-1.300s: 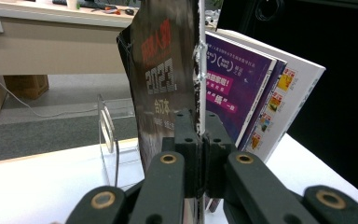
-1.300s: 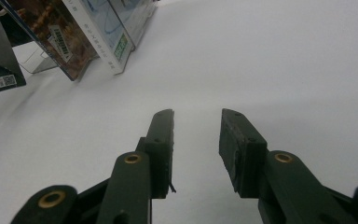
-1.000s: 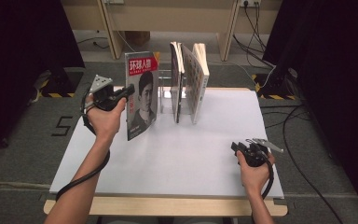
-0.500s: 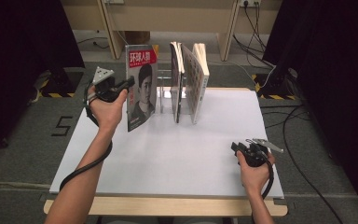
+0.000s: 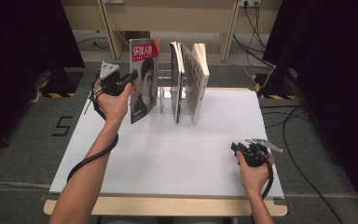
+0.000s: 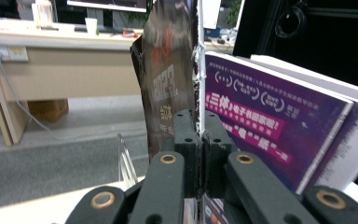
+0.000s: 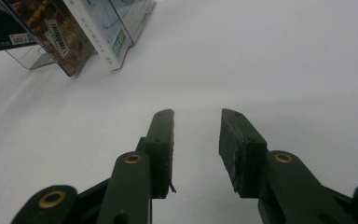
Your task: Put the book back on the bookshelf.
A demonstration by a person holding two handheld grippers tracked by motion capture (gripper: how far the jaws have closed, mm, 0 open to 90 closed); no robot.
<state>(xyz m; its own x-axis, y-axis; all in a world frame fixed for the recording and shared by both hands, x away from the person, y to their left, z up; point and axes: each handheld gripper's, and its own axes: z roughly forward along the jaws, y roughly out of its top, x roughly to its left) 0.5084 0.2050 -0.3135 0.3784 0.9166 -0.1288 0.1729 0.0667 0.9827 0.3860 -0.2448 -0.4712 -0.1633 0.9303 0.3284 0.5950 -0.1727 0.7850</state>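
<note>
Right gripper [image 5: 238, 150] sits low on the white table [image 5: 168, 154] near the front edge, jaws apart with nothing between them. Further back on the left side, the left gripper [image 5: 129, 77] is clamped on the edge of a magazine [image 5: 143, 79] with a face on the cover, held upright. Just beside it, two more books [image 5: 191, 79] stand in a clear rack [image 5: 165, 95] toward the table's far edge.
</note>
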